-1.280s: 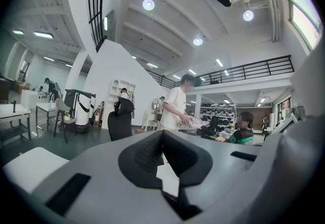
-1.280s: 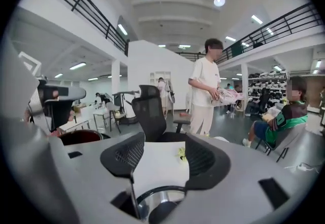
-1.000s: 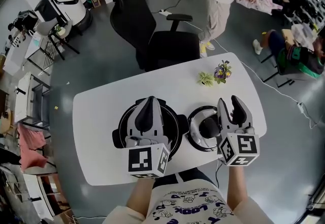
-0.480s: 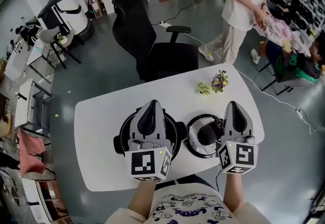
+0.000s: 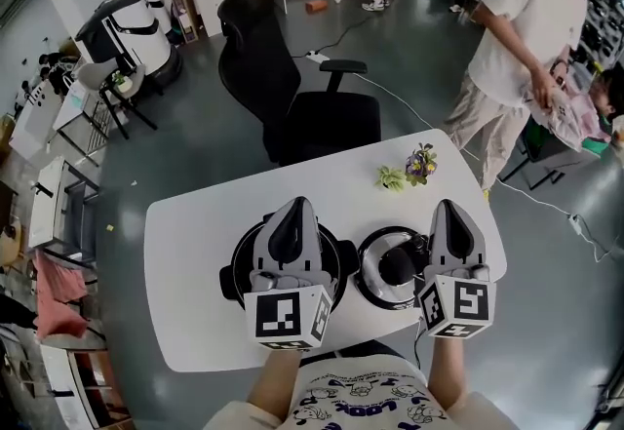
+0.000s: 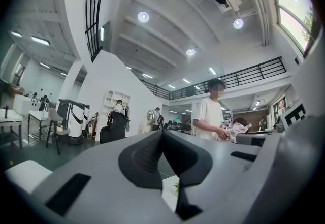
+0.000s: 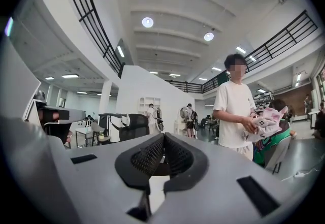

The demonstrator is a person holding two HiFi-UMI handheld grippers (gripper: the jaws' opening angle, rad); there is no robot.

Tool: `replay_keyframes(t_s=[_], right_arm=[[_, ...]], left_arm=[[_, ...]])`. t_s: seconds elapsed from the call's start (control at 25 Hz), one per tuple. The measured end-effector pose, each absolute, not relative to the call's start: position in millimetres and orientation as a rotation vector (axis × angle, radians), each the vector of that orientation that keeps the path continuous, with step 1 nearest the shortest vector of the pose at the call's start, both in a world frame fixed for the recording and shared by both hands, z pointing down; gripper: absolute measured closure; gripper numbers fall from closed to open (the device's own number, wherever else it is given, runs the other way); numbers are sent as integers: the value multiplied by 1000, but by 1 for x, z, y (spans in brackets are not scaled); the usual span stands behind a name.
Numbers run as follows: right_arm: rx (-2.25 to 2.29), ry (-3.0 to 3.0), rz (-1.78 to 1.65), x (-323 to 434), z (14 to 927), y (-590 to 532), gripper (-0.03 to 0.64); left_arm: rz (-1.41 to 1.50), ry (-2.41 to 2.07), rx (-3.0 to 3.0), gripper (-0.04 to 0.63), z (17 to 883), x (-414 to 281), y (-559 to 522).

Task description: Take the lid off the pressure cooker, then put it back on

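**Mia:** What is the biggest thing here?

**Tom:** A white table (image 5: 195, 243) with round corners, on a grey floor. A black chair (image 5: 292, 97) stands just past its far edge.

**Mia:** Is anybody else around?

**Tom:** Yes. A person (image 5: 517, 58) in a white shirt stands far off to the right, holding some pink cloth.

**Mia:** Where is the cooker?

**Tom:** The black pot (image 5: 242, 257) sits on the near middle of the table. I can only see its rim and side handles, because a tool is above it.

**Mia:** And the top of it?

**Tom:** The lid (image 5: 382, 272) is not on the pot. It lies flat on the table, just to the right of the pot. It is round and shiny, with a black knob in the middle.

**Mia:** What are the two tools doing?

**Tom:** The left gripper (image 5: 294, 206) is over the pot and points to the far side. Its two jaws are pressed together with nothing in them. The right gripper (image 5: 453, 208) is beside the lid's knob, on the right, and hides the lid's right edge. Its jaws are pressed together too, and they hold nothing.

**Mia:** Anything small?

**Tom:** A little bunch of green and purple flowers (image 5: 409, 168) lies on the far right part of the table, apart from the lid.
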State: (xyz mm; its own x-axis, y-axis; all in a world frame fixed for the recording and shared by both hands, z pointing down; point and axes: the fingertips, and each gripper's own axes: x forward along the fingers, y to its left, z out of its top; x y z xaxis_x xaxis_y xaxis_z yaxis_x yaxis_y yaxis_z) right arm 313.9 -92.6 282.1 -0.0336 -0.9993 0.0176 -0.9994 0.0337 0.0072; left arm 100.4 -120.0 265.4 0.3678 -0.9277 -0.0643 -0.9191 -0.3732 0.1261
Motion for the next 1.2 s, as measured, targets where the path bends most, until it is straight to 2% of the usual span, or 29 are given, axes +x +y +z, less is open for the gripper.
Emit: replay_keyframes(t_s=[0.56, 1.2], right_arm=[[2089, -2246, 112, 313, 299, -97, 606], [1642, -2113, 584, 314, 444, -91, 377]], left_arm=[[-178, -1699, 2551, 581, 265, 101, -121], [-107, -1694, 2512, 581, 291, 98, -127]])
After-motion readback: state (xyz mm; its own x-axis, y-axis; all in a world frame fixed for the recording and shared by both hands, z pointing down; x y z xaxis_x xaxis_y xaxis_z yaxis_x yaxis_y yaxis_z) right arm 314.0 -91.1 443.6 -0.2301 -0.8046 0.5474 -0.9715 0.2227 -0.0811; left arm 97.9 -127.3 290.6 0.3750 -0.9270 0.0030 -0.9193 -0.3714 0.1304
